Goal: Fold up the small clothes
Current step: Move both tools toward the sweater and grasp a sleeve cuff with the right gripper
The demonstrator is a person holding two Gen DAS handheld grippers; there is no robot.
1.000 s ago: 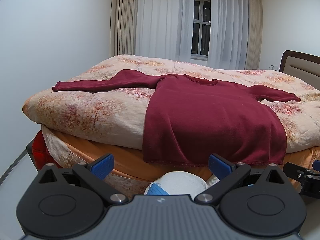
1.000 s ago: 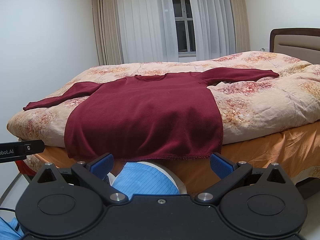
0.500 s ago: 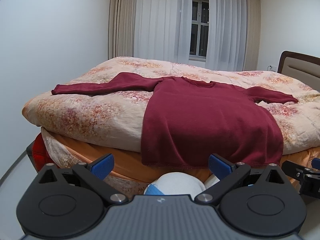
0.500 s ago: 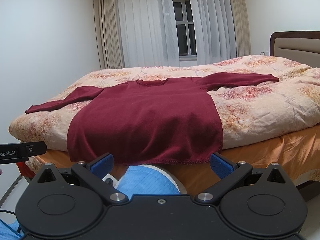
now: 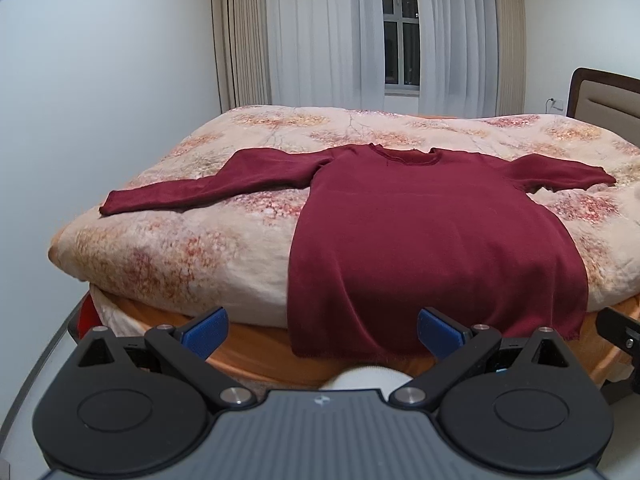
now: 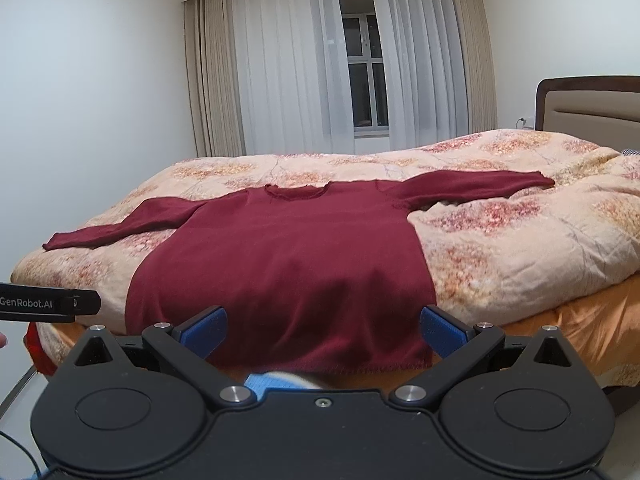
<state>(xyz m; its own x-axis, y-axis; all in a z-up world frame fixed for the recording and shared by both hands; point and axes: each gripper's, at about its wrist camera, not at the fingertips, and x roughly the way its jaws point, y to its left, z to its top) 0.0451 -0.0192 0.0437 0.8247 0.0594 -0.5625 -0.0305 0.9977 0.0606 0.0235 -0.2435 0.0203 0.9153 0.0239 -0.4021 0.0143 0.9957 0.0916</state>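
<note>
Both grippers have risen; the maroon sweater [image 5: 432,248] now sits toward twelve o'clock, flat, sleeves spread, unfolded. Left gripper [image 5: 322,330] and right gripper [image 6: 323,330] gape wide, empty.

- A bed [image 5: 256,356] fills the room from the near edge to the curtained far wall, with a brown and beige headboard [image 6: 592,104] at its right end.
- An orange sheet [image 6: 560,320] shows along the near side of the mattress, below the cover.
- A quilt [image 5: 192,248] with a pink and orange flower print lies over the top; it is wrinkled and bunched up toward the headboard.
- A dark red sweater [image 5: 420,240] lies flat on the quilt, neck toward the far wall, both sleeves spread out to the sides.
- The sweater's hem hangs over the near edge of the bed, covering part of the orange sheet.
</note>
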